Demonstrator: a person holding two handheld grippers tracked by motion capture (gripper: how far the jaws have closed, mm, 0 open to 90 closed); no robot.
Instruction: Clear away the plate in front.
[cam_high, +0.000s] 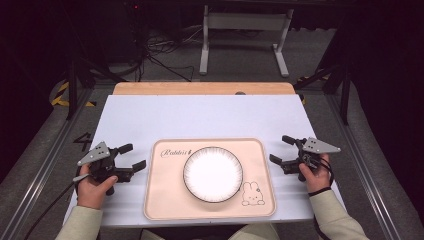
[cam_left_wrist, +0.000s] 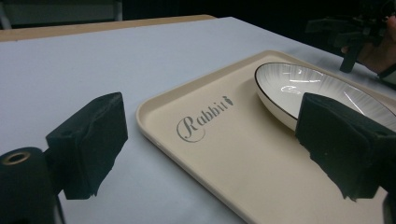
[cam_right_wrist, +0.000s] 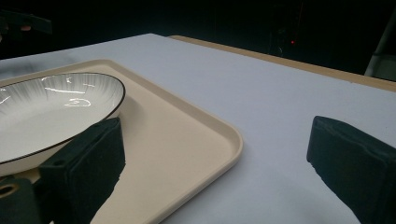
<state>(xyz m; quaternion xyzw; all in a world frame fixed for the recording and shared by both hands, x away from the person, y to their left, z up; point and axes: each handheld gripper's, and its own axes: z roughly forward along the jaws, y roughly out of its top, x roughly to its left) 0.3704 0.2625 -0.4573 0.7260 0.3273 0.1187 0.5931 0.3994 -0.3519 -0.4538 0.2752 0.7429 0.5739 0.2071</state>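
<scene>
- A cream tray printed with the word "Rabbit" and a small rabbit drawing lies at the near middle of a pale grey table, seen from the high view.
- A white plate with a thin dark rim and fine radial lines sits on the tray, roughly at its centre and slightly towards the right.
- The left gripper, held in a person's left hand, rests just beside the tray's left edge; its jaws are spread wide with nothing between them.
- In the left gripper view, one black pad stands over bare table and the other over the tray near the plate's rim; whether that pad touches the plate is hard to judge from this angle.
- The right gripper, in the right hand, sits just off the tray's right edge, jaws likewise spread apart and empty.
- In the right gripper view, the tray's rounded corner lies between the two pads.
</scene>
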